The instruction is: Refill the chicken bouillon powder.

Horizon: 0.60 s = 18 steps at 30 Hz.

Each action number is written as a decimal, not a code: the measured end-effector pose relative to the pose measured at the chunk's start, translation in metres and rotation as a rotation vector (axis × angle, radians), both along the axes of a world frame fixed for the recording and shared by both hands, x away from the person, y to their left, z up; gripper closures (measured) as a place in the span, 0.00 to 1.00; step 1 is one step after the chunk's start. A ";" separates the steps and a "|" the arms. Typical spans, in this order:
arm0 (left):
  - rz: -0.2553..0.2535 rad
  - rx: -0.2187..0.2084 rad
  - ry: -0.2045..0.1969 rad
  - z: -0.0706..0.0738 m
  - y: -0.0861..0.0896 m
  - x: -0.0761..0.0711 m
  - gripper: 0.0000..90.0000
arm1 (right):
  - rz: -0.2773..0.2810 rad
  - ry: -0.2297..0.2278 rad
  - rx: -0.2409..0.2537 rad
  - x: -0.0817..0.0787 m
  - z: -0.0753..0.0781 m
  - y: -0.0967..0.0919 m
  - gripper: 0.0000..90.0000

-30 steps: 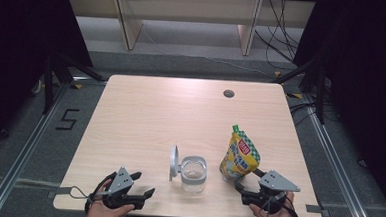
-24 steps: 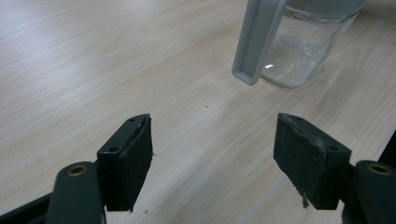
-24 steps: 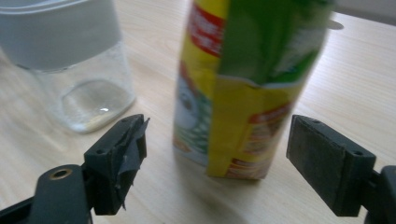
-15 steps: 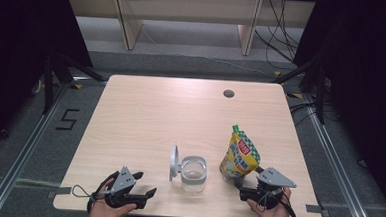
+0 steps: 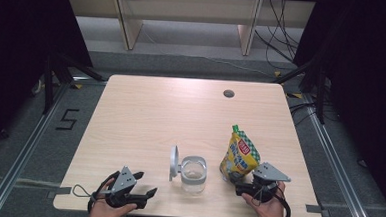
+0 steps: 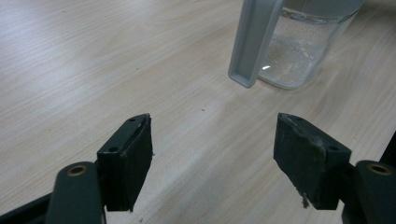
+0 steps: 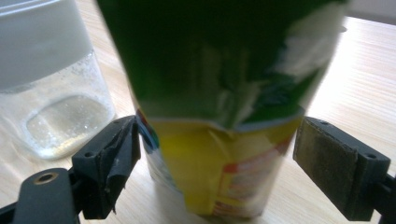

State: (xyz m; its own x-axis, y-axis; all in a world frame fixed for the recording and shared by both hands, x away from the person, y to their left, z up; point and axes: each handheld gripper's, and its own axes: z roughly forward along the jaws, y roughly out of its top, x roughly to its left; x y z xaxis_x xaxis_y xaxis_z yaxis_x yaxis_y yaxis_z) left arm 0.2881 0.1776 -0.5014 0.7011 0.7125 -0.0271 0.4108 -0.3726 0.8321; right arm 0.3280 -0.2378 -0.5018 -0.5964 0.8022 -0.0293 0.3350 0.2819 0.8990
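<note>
A yellow and green snack pouch (image 5: 239, 154) stands upright near the table's front right. In the right gripper view the pouch (image 7: 219, 121) stands between the jaws of my right gripper (image 7: 215, 158), which is open around its lower part; the left jaw is close to it, the right jaw clearly apart. From above, my right gripper (image 5: 242, 183) sits just in front of the pouch. A clear glass jar (image 5: 193, 174) with a raised grey hinged lid (image 5: 173, 163) stands at front centre. My left gripper (image 5: 144, 183) rests open at the front left, aimed toward the jar (image 6: 303, 46).
The wooden table (image 5: 180, 118) has a round cable hole (image 5: 228, 94) at the back right. Black frame posts flank both sides, and cables lie on the floor behind. A floor mark "5" (image 5: 68, 119) is at the left.
My right gripper has edged forward and left toward the pouch's base. The left gripper has barely shifted.
</note>
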 end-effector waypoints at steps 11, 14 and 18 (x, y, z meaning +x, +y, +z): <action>-0.008 -0.011 0.004 0.000 -0.001 -0.001 0.31 | -0.008 0.036 0.053 0.000 -0.001 0.007 0.21; -0.002 -0.035 0.013 -0.001 -0.003 -0.002 0.31 | -0.011 0.015 0.066 0.004 -0.003 0.008 0.20; -0.011 -0.038 0.013 0.000 -0.006 -0.002 0.31 | -0.040 0.015 0.107 0.003 -0.005 0.011 0.22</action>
State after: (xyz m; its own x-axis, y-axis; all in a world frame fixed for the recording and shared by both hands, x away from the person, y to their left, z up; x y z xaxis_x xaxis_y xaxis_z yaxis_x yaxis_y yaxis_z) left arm 0.2858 0.1720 -0.5016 0.7087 0.7027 -0.0629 0.4173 -0.3455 0.8405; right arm 0.3309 -0.2268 -0.5065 -0.5637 0.8233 0.0663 0.3574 0.1707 0.9182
